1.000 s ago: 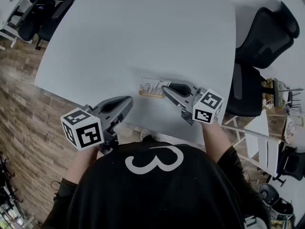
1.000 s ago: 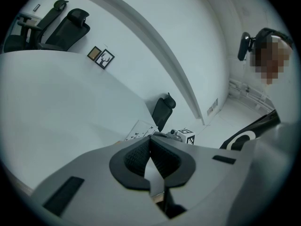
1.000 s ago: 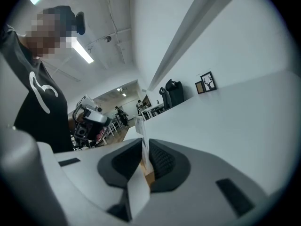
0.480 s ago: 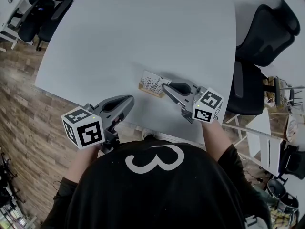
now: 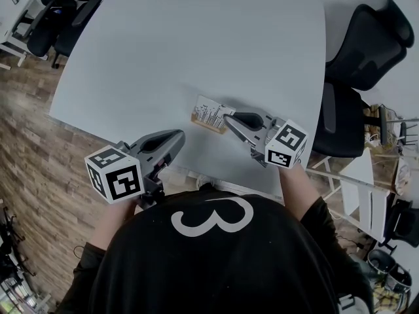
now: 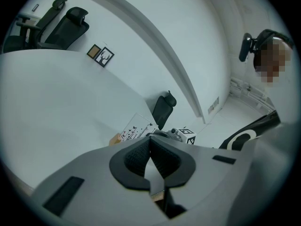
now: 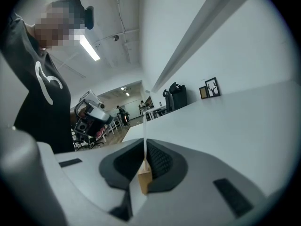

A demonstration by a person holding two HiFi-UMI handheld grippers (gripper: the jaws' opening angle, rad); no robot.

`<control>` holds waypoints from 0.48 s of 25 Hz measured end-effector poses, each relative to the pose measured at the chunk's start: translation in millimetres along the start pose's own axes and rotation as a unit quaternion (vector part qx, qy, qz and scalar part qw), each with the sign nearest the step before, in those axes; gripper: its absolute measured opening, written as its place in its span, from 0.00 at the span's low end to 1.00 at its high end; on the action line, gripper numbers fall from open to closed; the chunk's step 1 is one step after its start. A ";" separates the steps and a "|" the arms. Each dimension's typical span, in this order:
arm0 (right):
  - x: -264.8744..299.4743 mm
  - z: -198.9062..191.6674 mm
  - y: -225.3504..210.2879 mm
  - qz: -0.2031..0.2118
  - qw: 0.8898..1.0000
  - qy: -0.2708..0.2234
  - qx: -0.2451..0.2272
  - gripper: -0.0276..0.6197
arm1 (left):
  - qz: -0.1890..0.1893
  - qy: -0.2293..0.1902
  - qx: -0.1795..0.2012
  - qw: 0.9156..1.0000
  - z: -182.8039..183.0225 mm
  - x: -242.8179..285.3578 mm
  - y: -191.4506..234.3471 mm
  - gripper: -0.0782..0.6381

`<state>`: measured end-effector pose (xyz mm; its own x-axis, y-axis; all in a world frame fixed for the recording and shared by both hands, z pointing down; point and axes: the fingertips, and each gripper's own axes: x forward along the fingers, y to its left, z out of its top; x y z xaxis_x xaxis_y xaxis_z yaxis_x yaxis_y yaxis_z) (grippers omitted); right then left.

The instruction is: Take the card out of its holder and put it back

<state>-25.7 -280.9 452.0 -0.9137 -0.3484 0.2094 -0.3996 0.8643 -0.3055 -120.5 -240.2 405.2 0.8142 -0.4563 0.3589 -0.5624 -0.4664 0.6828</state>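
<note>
The grey table (image 5: 196,44) fills the upper head view, its near edge running in front of the person (image 5: 216,260), who leans over it. Both forearms reach forward from the body: the left forearm (image 5: 116,222) at the table's near-left edge, the right forearm (image 5: 296,183) further right and further in.

The left gripper (image 5: 177,137) hangs just over the near edge, angled slightly down and pointing toward the table's middle. In its own view the jaws sit together, tips touching, with nothing between them. It is well apart from the card, which shows beyond its tips.

The right gripper (image 5: 226,118) lies low over the table, nearly level, pointing left across the person's front. Its jaws have just been closing and now stand almost together, pinched on the right end of the card (image 5: 208,113). In the right gripper view the card shows edge-on as a thin white line rising from between the jaw tips.

The card stands on the table a little in from the near edge, tilted, its printed face toward the person. Its lower edge sits in the small wooden holder (image 5: 204,123), whose end shows in the wider gap behind the right gripper's tips.
</note>
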 end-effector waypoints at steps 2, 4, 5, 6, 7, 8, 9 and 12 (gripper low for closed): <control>-1.4 -1.0 0.9 -0.002 1.000 0.002 -0.008 0.08 | 0.002 0.000 0.000 1.000 -2.2 0.0 -1.4 0.12; -0.8 -0.2 3.5 -0.002 1.000 0.004 -0.019 0.08 | 0.004 -0.001 0.001 1.000 -3.7 -0.7 -2.1 0.12; -0.7 0.4 5.0 -0.003 1.000 0.004 -0.024 0.08 | 0.005 -0.001 0.000 1.000 -4.7 -1.2 -2.9 0.12; -1.0 1.0 6.5 -0.004 1.000 0.004 -0.026 0.08 | 0.005 -0.001 0.000 1.000 -5.9 -1.8 -4.3 0.12; -1.8 2.2 8.0 -0.005 1.000 0.002 -0.028 0.08 | 0.005 -0.001 0.000 1.000 -7.1 -2.5 -6.4 0.12; -3.0 3.9 9.7 -0.006 1.000 0.001 -0.030 0.08 | 0.005 -0.001 0.000 1.000 -8.0 -3.4 -9.1 0.12; -4.8 5.9 11.0 -0.007 0.999 -0.002 -0.031 0.08 | 0.005 -0.002 0.001 1.000 -8.6 -4.2 -12.2 0.12; -12.0 13.6 13.1 -0.014 0.999 -0.010 -0.039 0.08 | 0.008 -0.008 0.004 1.000 -10.0 -5.4 -20.5 0.12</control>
<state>-20.9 -270.3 432.9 -0.9042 -0.3789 0.1971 -0.4180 0.8797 -0.2266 -111.9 -220.6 395.7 0.8031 -0.4757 0.3587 -0.5760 -0.4661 0.6716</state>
